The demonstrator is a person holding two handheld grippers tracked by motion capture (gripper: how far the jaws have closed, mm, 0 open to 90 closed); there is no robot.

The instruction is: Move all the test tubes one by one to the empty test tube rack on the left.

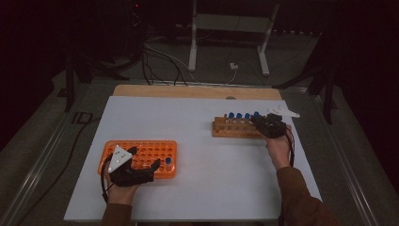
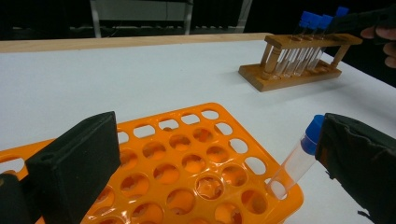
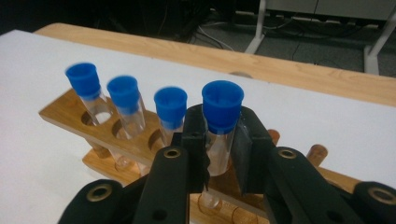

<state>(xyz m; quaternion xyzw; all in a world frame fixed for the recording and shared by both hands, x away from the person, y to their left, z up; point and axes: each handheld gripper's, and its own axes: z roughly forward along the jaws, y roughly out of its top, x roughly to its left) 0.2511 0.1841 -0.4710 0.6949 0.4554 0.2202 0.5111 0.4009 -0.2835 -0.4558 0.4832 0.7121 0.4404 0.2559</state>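
Note:
A wooden rack (image 1: 230, 129) at the table's right holds several clear tubes with blue caps (image 1: 239, 115). My right gripper (image 3: 219, 140) is shut on the tube (image 3: 222, 107) at the rack's right end, with the pads pressing on it just under its cap. Three more capped tubes (image 3: 125, 95) stand in a row to its left. An orange rack (image 2: 187, 163) with many holes lies at the near left. One blue-capped tube (image 2: 299, 156) leans in its corner hole. My left gripper (image 2: 219, 144) hangs open over that rack, its right jaw close beside the tube's cap.
A white sheet (image 1: 197, 141) covers the table, and a bare wooden strip (image 1: 197, 91) runs along its far edge. Beyond it are floor cables (image 1: 160, 61) and a white metal stand (image 1: 230, 28). Open sheet lies between the two racks.

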